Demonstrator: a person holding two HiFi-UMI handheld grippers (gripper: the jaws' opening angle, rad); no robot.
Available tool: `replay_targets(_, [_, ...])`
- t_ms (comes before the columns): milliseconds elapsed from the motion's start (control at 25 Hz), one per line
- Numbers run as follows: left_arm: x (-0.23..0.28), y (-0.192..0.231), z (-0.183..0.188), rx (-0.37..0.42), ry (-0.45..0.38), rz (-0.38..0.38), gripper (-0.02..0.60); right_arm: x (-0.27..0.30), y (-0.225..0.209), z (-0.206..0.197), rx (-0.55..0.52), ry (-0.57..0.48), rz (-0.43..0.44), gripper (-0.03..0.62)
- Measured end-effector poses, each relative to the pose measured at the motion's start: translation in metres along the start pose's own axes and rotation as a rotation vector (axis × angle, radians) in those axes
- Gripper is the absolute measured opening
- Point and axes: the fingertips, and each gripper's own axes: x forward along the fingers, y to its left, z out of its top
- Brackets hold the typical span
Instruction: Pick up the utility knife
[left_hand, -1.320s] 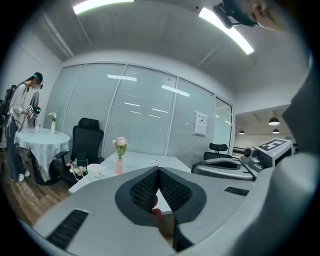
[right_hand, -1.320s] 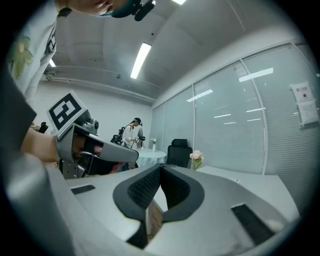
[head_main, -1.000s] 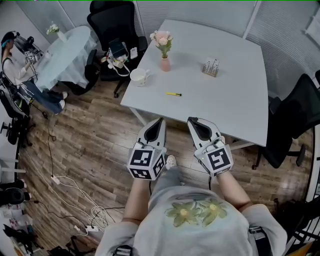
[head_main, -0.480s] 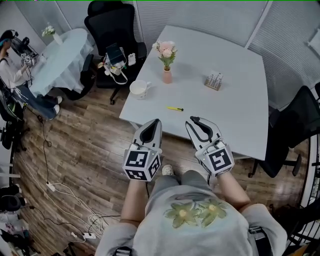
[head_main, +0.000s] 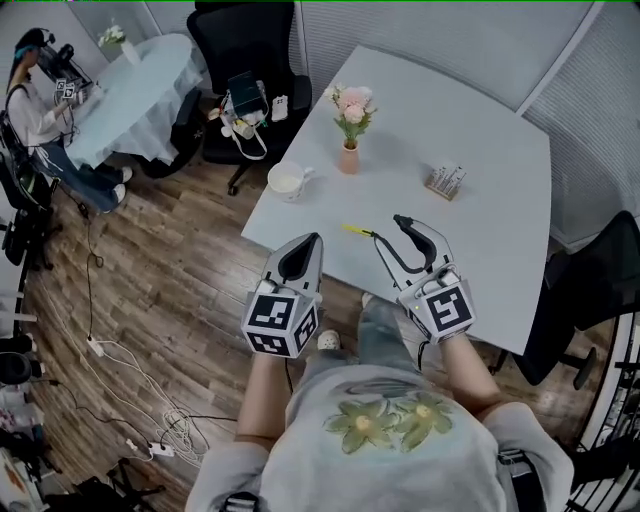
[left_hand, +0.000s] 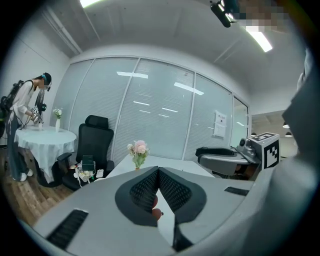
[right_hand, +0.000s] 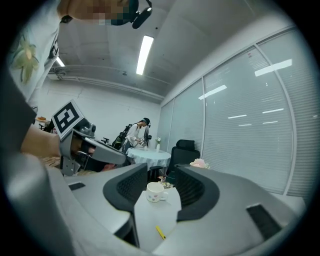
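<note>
I am approaching: my right gripper (head_main: 388, 229) has just been opening its jaws, now wide with nothing between them, aimed at the yellow utility knife (head_main: 355, 231) lying near the bench (head_main: 480, 190) edge. My left gripper (head_main: 301, 250) jaws are pressed together, empty. Next I should push forward, dip, and straddle the knife.

Table (head_main: 500, 225) smooth matt white; floor (head_main: 170, 290) wood planks; tablecloth (head_main: 140, 105) pale cloth.

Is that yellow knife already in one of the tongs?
No, the utility knife lies on the white table, ahead of the open right tongs.
</note>
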Motion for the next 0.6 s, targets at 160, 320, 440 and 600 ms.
replay_targets(160, [0.014,0.007,0.012,-0.008,-0.006,0.044,0.002,0.019,-0.012,0.001,-0.01,0.005,0.078,0.192])
replay_targets(320, [0.032,0.009,0.019,-0.008,-0.009,0.074,0.002,0.037,-0.028,0.0,0.0,-0.017,0.126,0.192])
replay_targets(440, [0.039,0.014,0.019,-0.014,-0.001,0.101,0.002,0.047,-0.033,-0.008,-0.002,0.002,0.157,0.192])
replay_targets(600, [0.044,0.02,0.017,-0.023,0.012,0.133,0.002,0.057,-0.037,-0.019,0.005,0.031,0.199,0.192])
